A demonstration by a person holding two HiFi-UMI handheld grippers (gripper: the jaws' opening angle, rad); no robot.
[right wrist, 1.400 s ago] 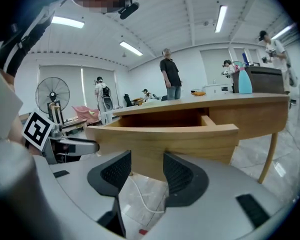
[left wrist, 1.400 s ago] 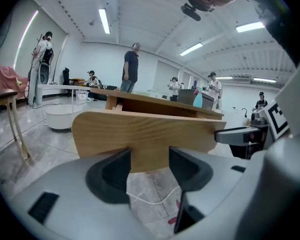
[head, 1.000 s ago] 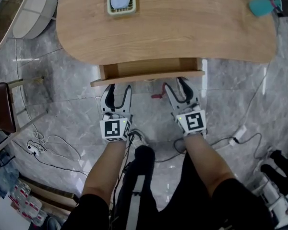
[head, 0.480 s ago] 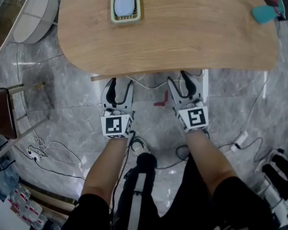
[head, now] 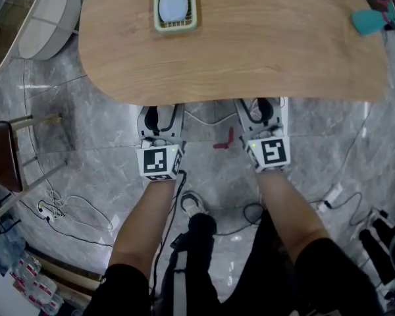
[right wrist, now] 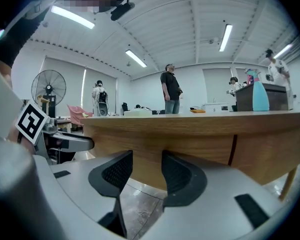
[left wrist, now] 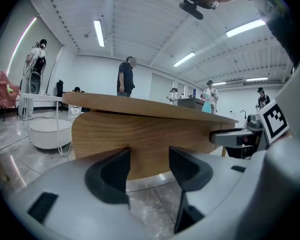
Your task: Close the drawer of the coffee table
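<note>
As drawer (left wrist: 140, 134) sits flush under tabletop (head: 250, 45), left hand-held gripper (head: 160, 118), right hand-held gripper (head: 262, 114) gape empty, right just narrowing.

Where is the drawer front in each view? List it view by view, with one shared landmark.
Head view: not in it; hidden under the tabletop.
Left gripper view: drawer front, centre, just beyond the jaws.
Right gripper view: centre, left of the dark seam.
Shared landmark: teal bottle on the tabletop.

A small tray (head: 175, 7) is sitting near the coffee table's (head: 250, 51) far edge, left of centre. Another small object (head: 368, 20) is lying at its far right corner. The drawer (left wrist: 140, 134) is sitting beneath the near edge.
</note>
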